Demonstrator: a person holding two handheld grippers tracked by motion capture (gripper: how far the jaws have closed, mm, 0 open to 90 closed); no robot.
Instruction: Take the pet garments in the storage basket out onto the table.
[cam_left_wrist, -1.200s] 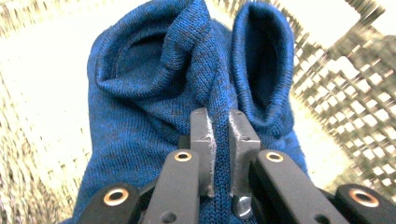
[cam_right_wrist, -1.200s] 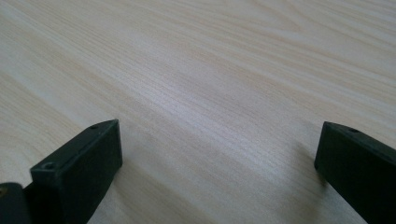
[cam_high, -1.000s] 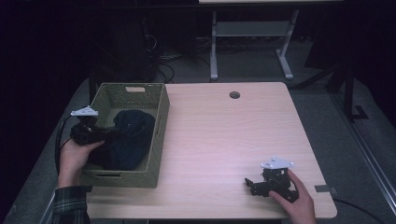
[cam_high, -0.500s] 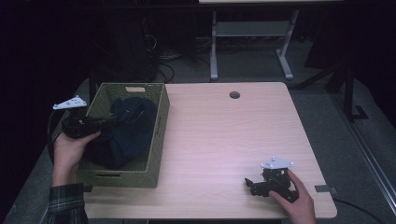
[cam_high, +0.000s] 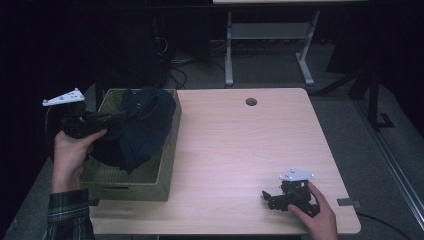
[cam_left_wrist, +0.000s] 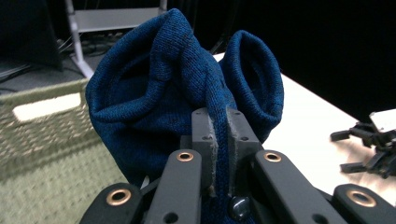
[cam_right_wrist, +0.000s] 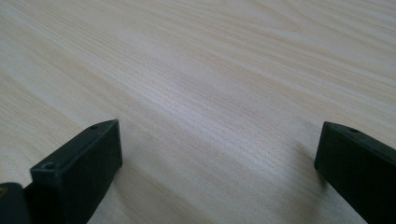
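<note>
Your left hand-held gripper (cam_high: 117, 118), clamped on the blue knit (cam_high: 145, 125), has lifted it half out of the basket (cam_high: 167, 150), mid-left of frame; right hand-held gripper (cam_high: 272, 200) idle, jaws wide, on counter (cam_high: 240, 150) — carry it across next

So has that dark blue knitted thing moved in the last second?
Yes. The blue knit has risen from the basket's bottom to above its rim.

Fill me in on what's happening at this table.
A person is working with a gripper in each hand. The left gripper is shut on a dark blue knitted garment and holds part of it up above the woven basket at the table's left side, with the rest hanging into the basket. The right gripper rests open on the wooden table, holding nothing.
</note>
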